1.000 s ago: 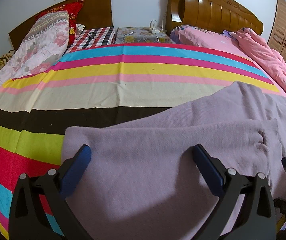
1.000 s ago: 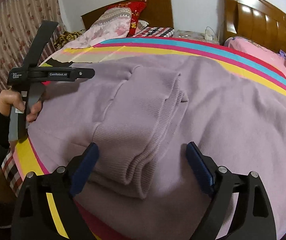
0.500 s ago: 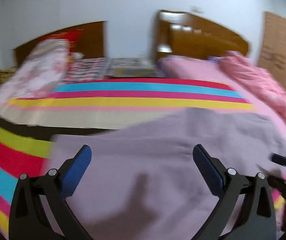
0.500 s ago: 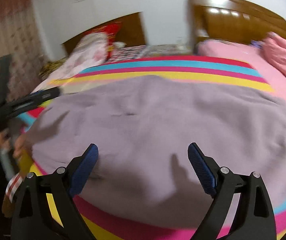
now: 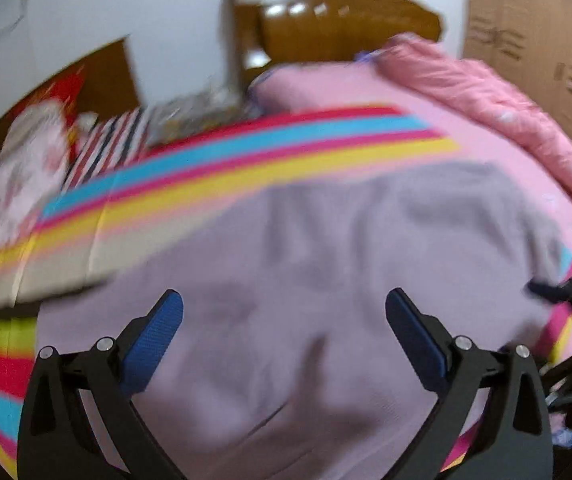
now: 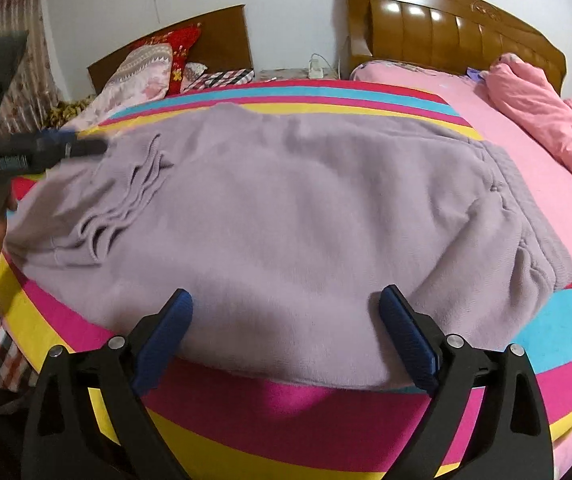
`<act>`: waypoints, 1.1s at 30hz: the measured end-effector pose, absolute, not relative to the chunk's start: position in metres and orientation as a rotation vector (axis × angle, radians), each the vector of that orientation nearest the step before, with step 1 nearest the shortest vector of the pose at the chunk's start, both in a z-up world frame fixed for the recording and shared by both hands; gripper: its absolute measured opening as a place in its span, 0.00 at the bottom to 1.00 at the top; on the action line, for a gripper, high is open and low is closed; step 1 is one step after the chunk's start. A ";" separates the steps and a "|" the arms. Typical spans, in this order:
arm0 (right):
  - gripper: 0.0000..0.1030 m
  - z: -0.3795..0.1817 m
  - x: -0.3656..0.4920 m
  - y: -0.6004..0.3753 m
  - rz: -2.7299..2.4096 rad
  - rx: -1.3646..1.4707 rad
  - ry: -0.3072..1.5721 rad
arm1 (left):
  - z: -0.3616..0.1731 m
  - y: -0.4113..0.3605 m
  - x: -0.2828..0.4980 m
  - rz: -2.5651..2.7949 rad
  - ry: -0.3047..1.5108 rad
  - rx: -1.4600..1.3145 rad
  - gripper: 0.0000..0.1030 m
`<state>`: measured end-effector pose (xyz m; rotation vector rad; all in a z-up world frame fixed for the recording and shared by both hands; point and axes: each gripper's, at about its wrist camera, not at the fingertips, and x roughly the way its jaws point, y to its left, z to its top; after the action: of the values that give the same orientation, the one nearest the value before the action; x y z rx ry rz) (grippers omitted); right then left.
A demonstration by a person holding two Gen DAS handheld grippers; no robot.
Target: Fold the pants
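Note:
The mauve knit pants (image 6: 294,204) lie spread across the striped bedspread (image 6: 326,412), ribbed cuffs (image 6: 126,200) at the left and the waistband (image 6: 534,216) at the right. They also fill the blurred left wrist view (image 5: 326,280). My right gripper (image 6: 286,316) is open and empty, just above the pants' near edge. My left gripper (image 5: 284,320) is open and empty over the pants; it also shows in the right wrist view (image 6: 42,148) near the cuffs. The right gripper shows at the right edge of the left wrist view (image 5: 566,296).
A pink quilt (image 6: 546,112) is bunched at the far right on a pink sheet (image 6: 526,148). Pillows (image 6: 146,76) and two wooden headboards (image 6: 446,36) stand at the back. A curtain (image 6: 26,80) hangs at the left.
Both grippers have swung to the right over the pants and pulled back, so the folded cuffs are now far left. The pants lie flatter and wider in view.

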<state>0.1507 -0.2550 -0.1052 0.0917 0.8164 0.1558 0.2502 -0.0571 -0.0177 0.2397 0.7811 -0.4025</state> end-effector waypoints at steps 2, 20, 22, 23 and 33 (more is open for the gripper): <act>0.88 -0.095 0.159 -0.265 0.184 0.157 0.811 | -0.022 -0.082 0.262 -0.423 0.752 0.302 0.98; 0.87 -0.071 0.207 -0.377 0.059 0.362 0.723 | -0.089 -0.179 0.376 -0.704 0.964 0.239 0.98; 0.87 -0.060 0.179 -0.395 0.009 0.433 0.613 | -0.091 -0.178 0.378 -0.704 0.967 0.236 0.98; 0.87 -0.060 0.166 -0.406 -0.009 0.492 0.582 | -0.092 -0.180 0.378 -0.695 0.965 0.255 0.98; 0.85 -0.113 0.082 -0.437 0.009 0.853 0.679 | -0.093 -0.188 0.367 -0.645 0.954 0.347 0.99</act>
<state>0.0820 -0.4372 -0.1129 0.8535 0.6788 0.0093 0.3667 -0.1881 -0.0927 0.3472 0.9542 -0.6446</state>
